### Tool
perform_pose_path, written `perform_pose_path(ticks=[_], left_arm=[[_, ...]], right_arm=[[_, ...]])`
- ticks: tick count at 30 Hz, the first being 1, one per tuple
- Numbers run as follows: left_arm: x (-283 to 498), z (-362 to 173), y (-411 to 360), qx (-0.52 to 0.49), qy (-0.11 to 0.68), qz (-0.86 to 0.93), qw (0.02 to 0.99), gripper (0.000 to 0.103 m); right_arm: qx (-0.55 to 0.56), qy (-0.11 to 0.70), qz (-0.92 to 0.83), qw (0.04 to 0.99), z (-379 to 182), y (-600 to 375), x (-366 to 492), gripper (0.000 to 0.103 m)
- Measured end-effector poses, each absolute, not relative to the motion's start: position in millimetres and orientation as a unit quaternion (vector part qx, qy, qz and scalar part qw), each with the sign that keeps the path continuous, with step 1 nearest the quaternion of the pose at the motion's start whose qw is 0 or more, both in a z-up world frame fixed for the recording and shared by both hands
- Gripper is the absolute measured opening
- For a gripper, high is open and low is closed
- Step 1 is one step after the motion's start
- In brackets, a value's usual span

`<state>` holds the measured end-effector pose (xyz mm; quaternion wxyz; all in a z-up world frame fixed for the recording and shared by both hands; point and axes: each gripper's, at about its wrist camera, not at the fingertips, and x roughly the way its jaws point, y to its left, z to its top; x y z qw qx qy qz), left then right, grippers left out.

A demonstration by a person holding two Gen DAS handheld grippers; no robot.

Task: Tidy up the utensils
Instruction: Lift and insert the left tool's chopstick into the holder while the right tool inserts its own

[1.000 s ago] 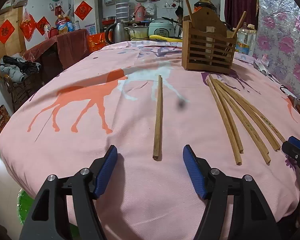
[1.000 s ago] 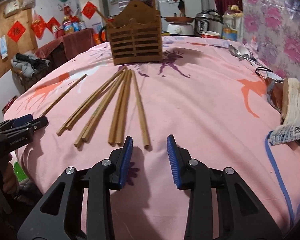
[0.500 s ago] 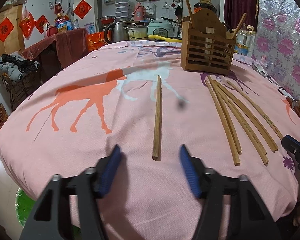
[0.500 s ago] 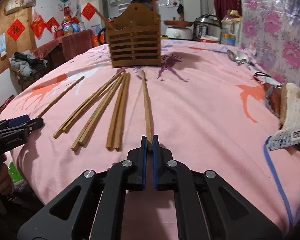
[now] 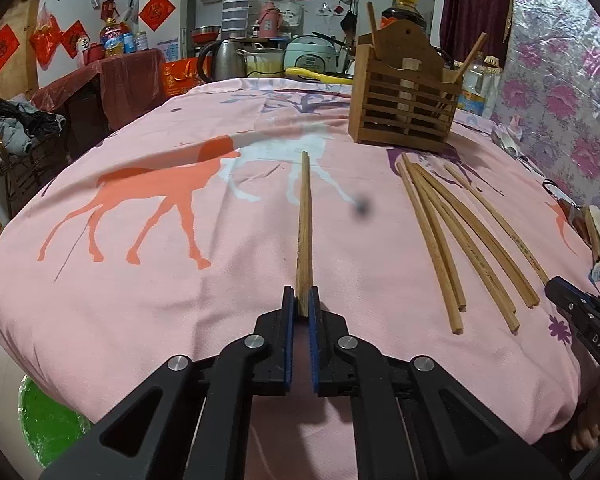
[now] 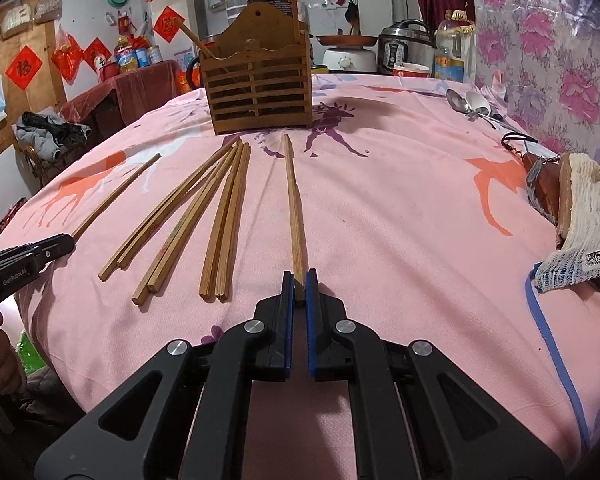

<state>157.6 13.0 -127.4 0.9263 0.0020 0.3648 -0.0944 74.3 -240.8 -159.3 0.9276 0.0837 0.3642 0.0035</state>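
Left gripper (image 5: 303, 300): jaws clamped on the near end of a single chopstick (image 5: 305, 224). This chopstick lies alone on the pink cloth (image 5: 140, 300), running away from the gripper toward the holder (image 5: 404, 108). Whether its far end rests on the cloth or is slightly raised cannot be told from this view.

Right gripper (image 6: 298, 286): jaws clamped on the near end of another chopstick (image 6: 293, 200), which also points toward the holder (image 6: 260, 96). Its far tip stops short of the holder's base.

Loose chopsticks (image 6: 204, 216): a fan of six lies on the cloth between the two held sticks, close together at the holder end and spread at the near end. Two of them lie side by side, touching, just beside the right gripper's chopstick. In the left view the same group (image 5: 456, 232) lies to the right of the held stick, well apart from it.

Holder: a slatted wooden box standing upright at the far side of the cloth, with a few sticks standing tilted in it.

Other items: spoons (image 6: 466, 104) lie at the far right edge of the cloth; a white mesh rag (image 6: 588, 224) lies at the right edge.
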Motion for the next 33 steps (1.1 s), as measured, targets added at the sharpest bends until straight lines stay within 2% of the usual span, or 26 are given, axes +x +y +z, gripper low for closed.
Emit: perform_pose_path(ticks=[11, 33], left_arm=[[148.9, -104.9, 13.7, -0.006, 0.349, -0.101, 0.932, 0.006], [149.6, -16.4, 13.9, -0.021, 0.285, -0.117, 0.951, 0.006]], right_arm=[[0.102, 0.323, 0.0, 0.941, -142.9, -249.1, 63.4, 0.006], [0.146, 0.234, 0.015, 0.961, -65.9, -274.0, 51.3, 0.006]])
